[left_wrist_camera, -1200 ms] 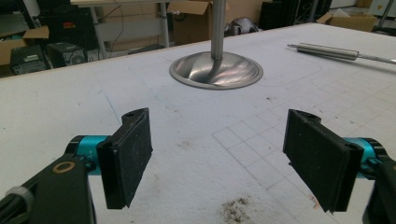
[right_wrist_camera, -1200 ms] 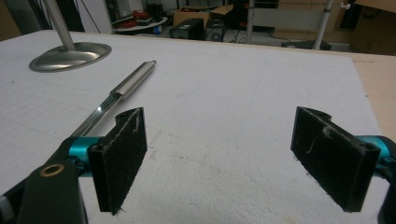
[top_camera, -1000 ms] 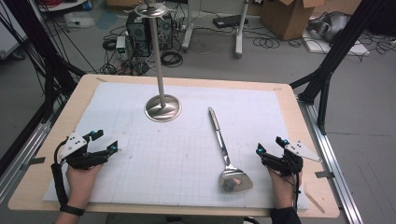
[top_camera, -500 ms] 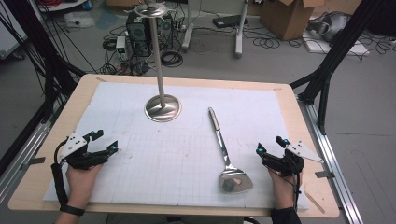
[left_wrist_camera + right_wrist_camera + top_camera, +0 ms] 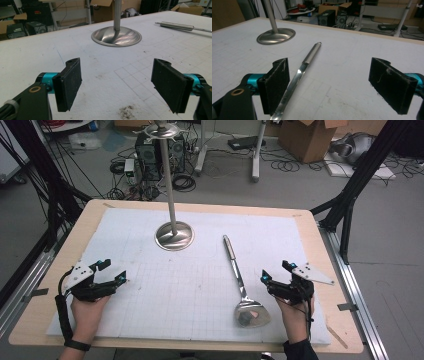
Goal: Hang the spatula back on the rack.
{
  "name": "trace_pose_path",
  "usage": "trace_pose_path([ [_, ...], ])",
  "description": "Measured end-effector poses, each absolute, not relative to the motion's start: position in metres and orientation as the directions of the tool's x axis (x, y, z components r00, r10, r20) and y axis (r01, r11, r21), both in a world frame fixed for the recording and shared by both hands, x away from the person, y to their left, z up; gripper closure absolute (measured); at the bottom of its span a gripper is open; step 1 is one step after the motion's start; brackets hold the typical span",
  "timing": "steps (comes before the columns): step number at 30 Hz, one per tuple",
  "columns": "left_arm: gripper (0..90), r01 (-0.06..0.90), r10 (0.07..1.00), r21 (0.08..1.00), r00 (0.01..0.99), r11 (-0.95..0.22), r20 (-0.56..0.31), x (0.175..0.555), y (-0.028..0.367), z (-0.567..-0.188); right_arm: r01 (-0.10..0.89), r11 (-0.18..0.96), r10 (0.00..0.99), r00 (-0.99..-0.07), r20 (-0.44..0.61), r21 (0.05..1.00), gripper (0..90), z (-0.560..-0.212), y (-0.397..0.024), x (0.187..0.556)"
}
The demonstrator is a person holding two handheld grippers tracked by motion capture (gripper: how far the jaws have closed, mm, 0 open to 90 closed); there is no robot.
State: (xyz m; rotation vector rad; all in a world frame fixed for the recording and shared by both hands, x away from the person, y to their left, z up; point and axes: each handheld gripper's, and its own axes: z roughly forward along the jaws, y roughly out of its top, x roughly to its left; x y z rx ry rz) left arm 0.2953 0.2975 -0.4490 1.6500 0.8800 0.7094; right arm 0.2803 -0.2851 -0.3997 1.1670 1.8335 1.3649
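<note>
Your white gridded mat (image 5: 150, 250) covers the wooden table (image 5: 90, 212). The steel stand (image 5: 174, 234) rises at its far centre. The ladle (image 5: 240, 280) lies right of centre, bowl nearest you, just beside your right gripper (image 5: 275, 279). Your left gripper (image 5: 111, 272) rests well apart. Both have jaws spread wide, holding nothing.

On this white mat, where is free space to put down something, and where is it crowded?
The widest bare patch is the middle of the white mat, between the left gripper, the stand's round base and the metal spatula. The far right corner behind the spatula is bare too. It is crowded only between the spatula's blade and the right gripper.
</note>
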Motion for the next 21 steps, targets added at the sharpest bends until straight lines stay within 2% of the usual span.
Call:
trace_pose_path([
  [10, 24.9, 0.190, 0.835, 0.970, 0.549, -0.150, 0.022, 0.295, 0.297, -0.449, 0.388, 0.167, 0.875, -0.481, 0.045, 0.906, 16.3, -0.391, -0.247, 0.293],
  [21, 25.1, 0.190, 0.836, 0.971, 0.548, -0.148, 0.020, 0.295, 0.297, -0.449, 0.483, 0.218, 0.876, -0.480, 0.048, 0.848, 16.4, -0.392, -0.226, 0.308],
])
